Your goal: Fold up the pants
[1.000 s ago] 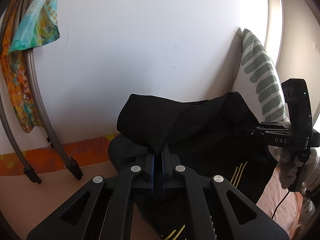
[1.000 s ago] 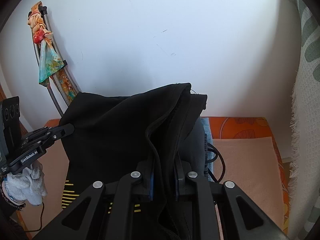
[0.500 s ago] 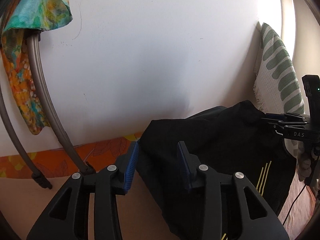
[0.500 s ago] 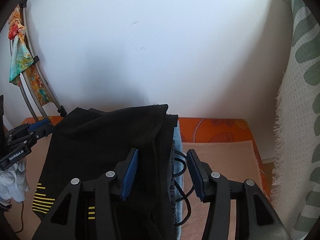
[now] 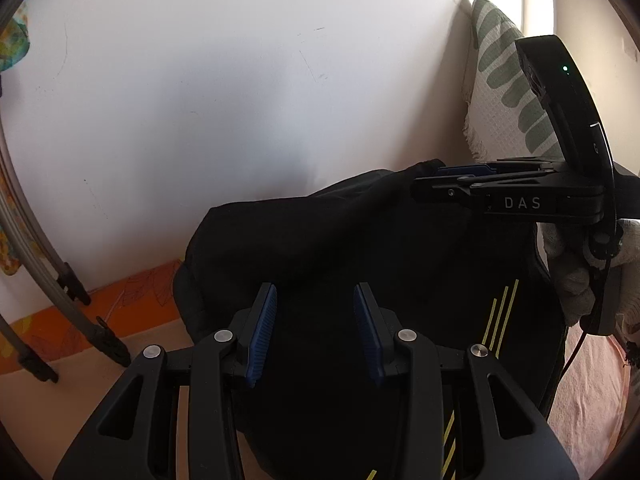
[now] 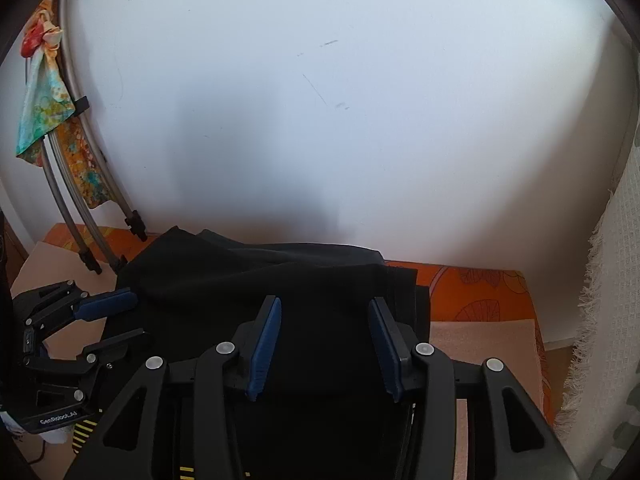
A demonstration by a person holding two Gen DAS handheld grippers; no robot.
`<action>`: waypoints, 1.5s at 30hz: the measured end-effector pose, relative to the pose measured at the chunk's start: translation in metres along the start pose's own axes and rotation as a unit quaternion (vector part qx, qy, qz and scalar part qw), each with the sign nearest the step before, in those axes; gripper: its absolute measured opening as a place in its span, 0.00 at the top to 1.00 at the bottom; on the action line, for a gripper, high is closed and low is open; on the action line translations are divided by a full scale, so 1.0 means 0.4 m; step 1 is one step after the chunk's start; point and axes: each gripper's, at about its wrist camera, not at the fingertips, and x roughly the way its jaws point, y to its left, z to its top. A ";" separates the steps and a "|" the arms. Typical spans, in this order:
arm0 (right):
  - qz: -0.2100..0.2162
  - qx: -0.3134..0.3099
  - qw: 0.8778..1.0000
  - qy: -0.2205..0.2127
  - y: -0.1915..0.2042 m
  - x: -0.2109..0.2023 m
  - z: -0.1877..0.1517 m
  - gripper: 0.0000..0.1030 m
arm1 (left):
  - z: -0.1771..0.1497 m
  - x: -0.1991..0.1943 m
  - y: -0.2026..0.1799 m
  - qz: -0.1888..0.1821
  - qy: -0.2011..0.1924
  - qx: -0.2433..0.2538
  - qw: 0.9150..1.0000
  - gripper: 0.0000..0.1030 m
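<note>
both tongs (image 5: 315,332) (image 6: 324,344) agape over pants (image 6: 312,300)

Pants (image 6: 256,280) on mat (image 6: 480,336), wall (image 6: 320,120) behind; rack (image 6: 76,200) left, hanging blanket (image 5: 508,92) right, both grippers over pants.

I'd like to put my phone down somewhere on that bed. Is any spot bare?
Bare peach sheet lies right of the black pants, toward the fringed throw. The rack legs and left gripper crowd the pants' other side.
</note>
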 end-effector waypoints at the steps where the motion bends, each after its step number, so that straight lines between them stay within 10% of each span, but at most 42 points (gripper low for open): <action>1: -0.012 0.003 1.000 0.003 -0.013 0.015 -0.001 0.60 | -0.003 0.016 -0.002 0.000 0.007 0.001 1.000 0.63; 17: -0.015 0.018 1.000 -0.018 0.002 -0.151 -0.129 0.57 | -0.063 -0.093 -0.055 -0.010 0.029 -0.004 1.000 0.55; 31: -0.031 0.018 0.997 0.061 0.079 -0.269 -0.340 0.53 | -0.194 -0.231 -0.100 -0.026 0.073 -0.033 0.996 0.52; 45: -0.083 0.051 0.994 -0.044 0.201 -0.592 -0.408 0.28 | -0.217 -0.538 -0.156 -0.023 0.000 -0.042 0.999 0.41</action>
